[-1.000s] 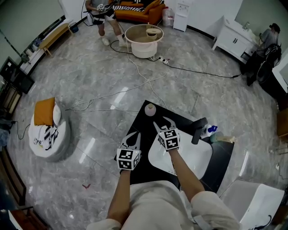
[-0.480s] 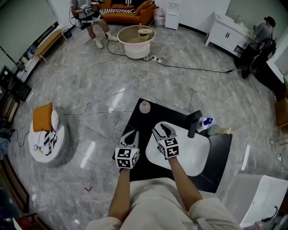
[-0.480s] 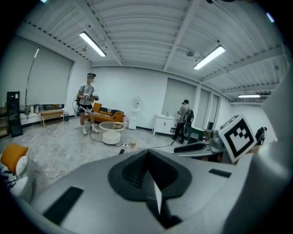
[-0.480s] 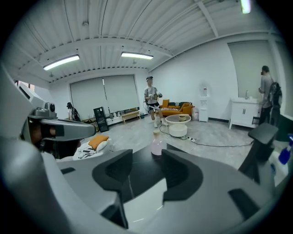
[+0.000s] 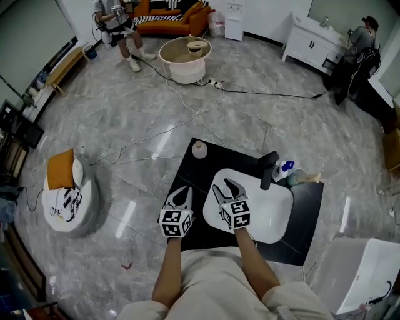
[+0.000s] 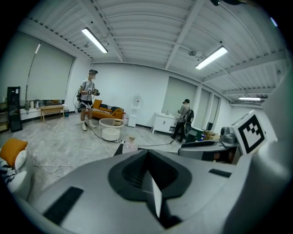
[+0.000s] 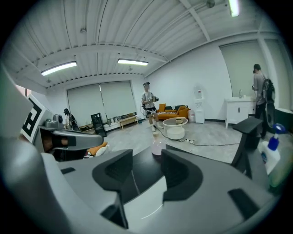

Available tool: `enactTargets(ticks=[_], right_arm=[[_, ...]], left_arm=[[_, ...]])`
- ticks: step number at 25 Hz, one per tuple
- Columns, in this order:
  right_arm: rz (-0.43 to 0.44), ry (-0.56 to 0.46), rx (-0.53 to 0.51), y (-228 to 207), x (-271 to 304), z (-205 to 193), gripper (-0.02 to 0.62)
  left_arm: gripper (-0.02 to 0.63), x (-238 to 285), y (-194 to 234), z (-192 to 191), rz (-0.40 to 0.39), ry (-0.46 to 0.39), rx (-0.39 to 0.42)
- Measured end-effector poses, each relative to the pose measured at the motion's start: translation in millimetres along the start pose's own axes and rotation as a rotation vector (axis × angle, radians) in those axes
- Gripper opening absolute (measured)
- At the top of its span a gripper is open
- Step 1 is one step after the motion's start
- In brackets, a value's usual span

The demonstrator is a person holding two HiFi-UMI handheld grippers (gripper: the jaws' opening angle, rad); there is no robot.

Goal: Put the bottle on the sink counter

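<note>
Bottle (image 5: 199, 149) seems light, slippery plastic; hold its body. Right gripper (image 5: 222, 184) jaws spread, empty; left gripper (image 5: 183, 192) jaws pressed together.

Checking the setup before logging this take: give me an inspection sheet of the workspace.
Surface: black counter with a white sink basin set in it.
Job's things: bottle upright on the counter's far corner, apart from both claws.
Clutter: black faucet, blue-topped spray bottle beside it.
Grippers: left claw shut, empty; right claw open, empty, over the basin's left side.
Cables: white cables and a black cable across the floor.
Surroundings: orange sofa, white cabinet; one person by the sofa, another by the cabinet.
</note>
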State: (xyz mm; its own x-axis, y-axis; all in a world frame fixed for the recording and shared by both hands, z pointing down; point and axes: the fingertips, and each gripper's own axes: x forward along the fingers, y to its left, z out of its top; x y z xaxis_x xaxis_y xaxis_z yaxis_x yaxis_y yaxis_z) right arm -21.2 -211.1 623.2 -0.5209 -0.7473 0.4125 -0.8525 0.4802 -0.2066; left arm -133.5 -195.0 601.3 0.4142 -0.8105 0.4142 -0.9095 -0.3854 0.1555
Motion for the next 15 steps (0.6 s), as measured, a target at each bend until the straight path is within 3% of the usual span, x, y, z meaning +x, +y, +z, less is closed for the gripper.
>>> enactTargets(ticks=[15], right_arm=[[0.014,-0.019,-0.034,10,-5,-7,0.173]], left_arm=[[0.006,-11,18,-5,0.039,-0.005,0.02]])
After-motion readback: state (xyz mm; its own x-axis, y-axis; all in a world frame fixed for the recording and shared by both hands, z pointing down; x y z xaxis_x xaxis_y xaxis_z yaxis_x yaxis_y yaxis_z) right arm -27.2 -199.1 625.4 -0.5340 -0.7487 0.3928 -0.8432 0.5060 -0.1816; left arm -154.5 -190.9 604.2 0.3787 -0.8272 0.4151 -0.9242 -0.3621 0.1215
